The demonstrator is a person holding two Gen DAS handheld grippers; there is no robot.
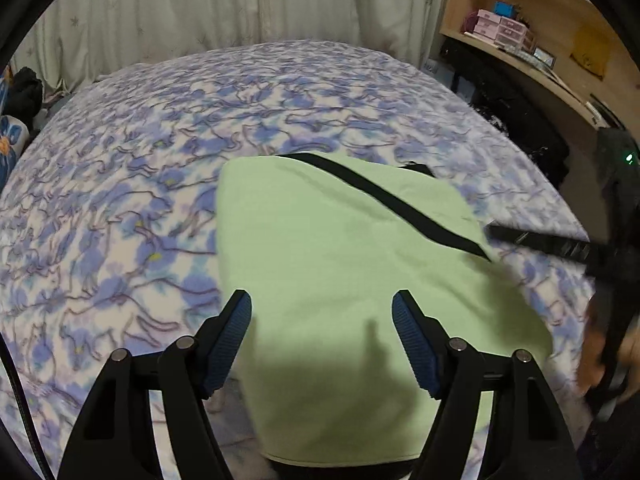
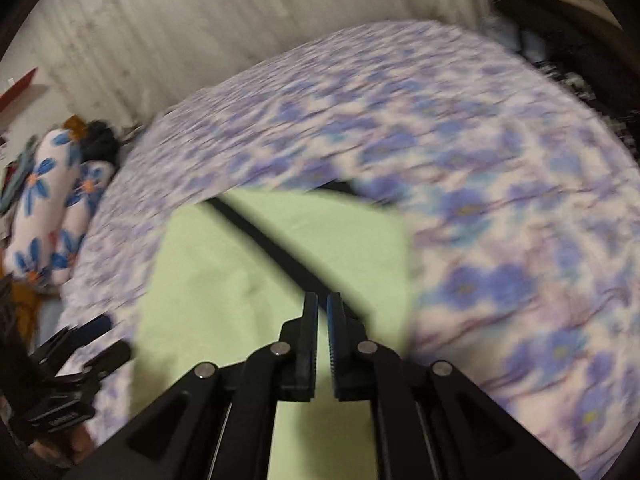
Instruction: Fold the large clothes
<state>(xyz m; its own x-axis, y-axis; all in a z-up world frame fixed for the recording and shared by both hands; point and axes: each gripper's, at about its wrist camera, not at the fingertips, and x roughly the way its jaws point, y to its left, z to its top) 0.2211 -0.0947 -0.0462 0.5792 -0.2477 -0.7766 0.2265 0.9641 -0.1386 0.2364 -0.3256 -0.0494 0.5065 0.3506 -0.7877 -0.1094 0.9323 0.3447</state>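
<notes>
A light green garment (image 1: 340, 248) with a black stripe (image 1: 396, 200) lies folded on the bed. My left gripper (image 1: 322, 308) hangs open above its near part, with nothing between the blue pads (image 1: 236, 320). It also shows at the lower left of the right wrist view as the left gripper (image 2: 110, 338), beside the cloth's edge. My right gripper (image 2: 322, 300) is shut, its tips over the black stripe (image 2: 272, 248) of the green garment (image 2: 208, 280). I cannot tell whether cloth is pinched. From the left wrist, the right gripper (image 1: 494, 232) reaches in at the garment's right corner.
The bed's blanket (image 1: 140, 200) has a blue and purple flower print. Pale curtains (image 1: 240, 0) hang behind it. Wooden shelves (image 1: 520, 20) with pink drawers stand at the right, dark things below them. Flowered cushions (image 2: 44, 208) lie at the bed's left.
</notes>
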